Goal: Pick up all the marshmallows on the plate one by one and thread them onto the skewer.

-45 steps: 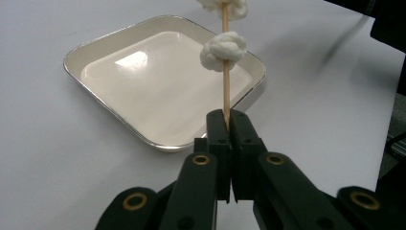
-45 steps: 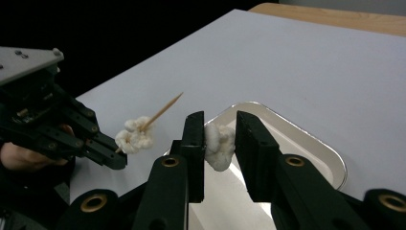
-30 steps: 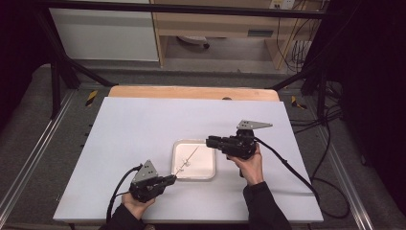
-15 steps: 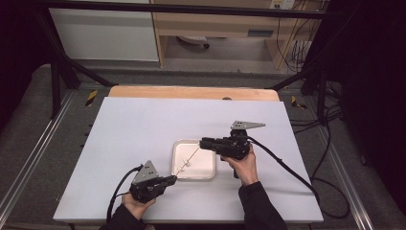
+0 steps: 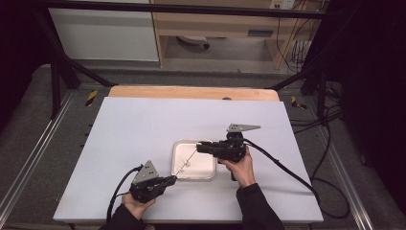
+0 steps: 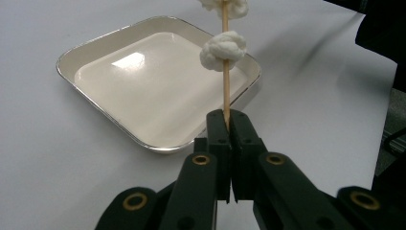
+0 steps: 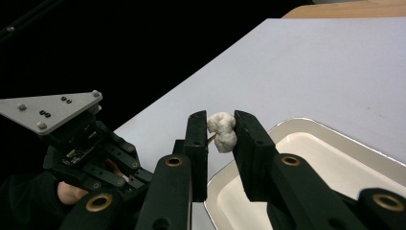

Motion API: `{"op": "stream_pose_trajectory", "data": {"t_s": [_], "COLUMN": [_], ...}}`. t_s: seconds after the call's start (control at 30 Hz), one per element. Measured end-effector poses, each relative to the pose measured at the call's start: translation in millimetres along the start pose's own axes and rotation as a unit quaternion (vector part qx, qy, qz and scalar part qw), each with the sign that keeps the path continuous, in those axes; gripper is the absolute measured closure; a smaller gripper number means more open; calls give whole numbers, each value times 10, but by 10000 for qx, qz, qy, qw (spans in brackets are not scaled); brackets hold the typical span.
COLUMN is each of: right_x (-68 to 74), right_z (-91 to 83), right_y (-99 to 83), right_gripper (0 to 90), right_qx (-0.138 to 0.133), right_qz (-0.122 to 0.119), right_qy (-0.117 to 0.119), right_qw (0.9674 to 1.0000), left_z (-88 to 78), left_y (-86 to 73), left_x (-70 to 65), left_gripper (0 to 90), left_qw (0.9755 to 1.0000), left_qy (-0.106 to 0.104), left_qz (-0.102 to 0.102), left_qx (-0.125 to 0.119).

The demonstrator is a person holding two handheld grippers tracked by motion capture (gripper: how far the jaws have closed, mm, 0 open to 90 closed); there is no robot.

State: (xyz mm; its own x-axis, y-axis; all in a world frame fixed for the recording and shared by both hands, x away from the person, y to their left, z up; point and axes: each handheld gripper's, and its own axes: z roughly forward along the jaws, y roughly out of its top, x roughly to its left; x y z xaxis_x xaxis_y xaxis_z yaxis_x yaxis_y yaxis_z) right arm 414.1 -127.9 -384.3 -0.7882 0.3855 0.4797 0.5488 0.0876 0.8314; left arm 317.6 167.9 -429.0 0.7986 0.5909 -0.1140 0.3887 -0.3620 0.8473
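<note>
High view: left gripper (image 5: 168, 179) low at the table's (image 5: 119, 134) near edge, pinching the butt of a thin wooden skewer (image 5: 187, 158) that slants up over the white tray (image 5: 207, 173) toward the right gripper (image 5: 200, 146). Left gripper view: jaws pressed together on the skewer (image 6: 225, 91), one white puffy lump (image 6: 223, 50) threaded partway up, a second (image 6: 224, 5) cut off at the top edge. Right gripper view: jaws a little apart, having just been closing, with the top lump (image 7: 222, 130) between the pads and touching both; looks like a light pinch, to slide it along the stick or pull it off.

Handling, as a judgement: lumps soft, light, easily squashed or torn, likely a little clingy on the wood; best taken gently across the widest part, near the stick, and drawn straight along its length. Skewer stiff but thin, prone to snap or pivot if bent sideways; firm hold at the bare lower end suits it. Tray shallow, glossy, seemingly bare, ready to catch what drops.

Hard to make out: what the lumps are made of, marshmallow or cotton; the skewer's tip, hidden behind the top lump and jaws; from above, the lumps showing as mere specks.
</note>
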Motion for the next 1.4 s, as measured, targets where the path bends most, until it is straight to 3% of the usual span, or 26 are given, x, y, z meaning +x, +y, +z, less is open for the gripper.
{"op": "stream_pose_trajectory", "data": {"t_s": [0.33,0.6,0.8,1.03,1.17,1.4], "right_x": [31,50,60,60,69,76], "right_z": [-2,36,66,52,27,-10], "right_y": [-20,-73,-114,-109,-93,-62], "right_gripper": [774,770,787,781,729,757], "right_qx": [-44,-74,-12,23,-16,-94], "right_qz": [-156,-293,-340,-482,-527,-554], "right_qy": [-16,-160,-144,-115,-133,-141], "right_qw": [9999,9994,9993,9988,9985,9983], "left_z": [12,28,34,35,36,33], "left_y": [3,3,2,-4,-5,-5], "left_x": [-22,-29,-21,-18,-21,-19], "left_gripper": [884,886,886,886,886,886], "left_qw": [9999,9996,9995,9997,9998,9998], "left_qy": [117,65,39,11,-24,-22], "left_qz": [-47,-243,-306,-234,-189,-171], "left_qx": [61,89,79,65,72,87]}}
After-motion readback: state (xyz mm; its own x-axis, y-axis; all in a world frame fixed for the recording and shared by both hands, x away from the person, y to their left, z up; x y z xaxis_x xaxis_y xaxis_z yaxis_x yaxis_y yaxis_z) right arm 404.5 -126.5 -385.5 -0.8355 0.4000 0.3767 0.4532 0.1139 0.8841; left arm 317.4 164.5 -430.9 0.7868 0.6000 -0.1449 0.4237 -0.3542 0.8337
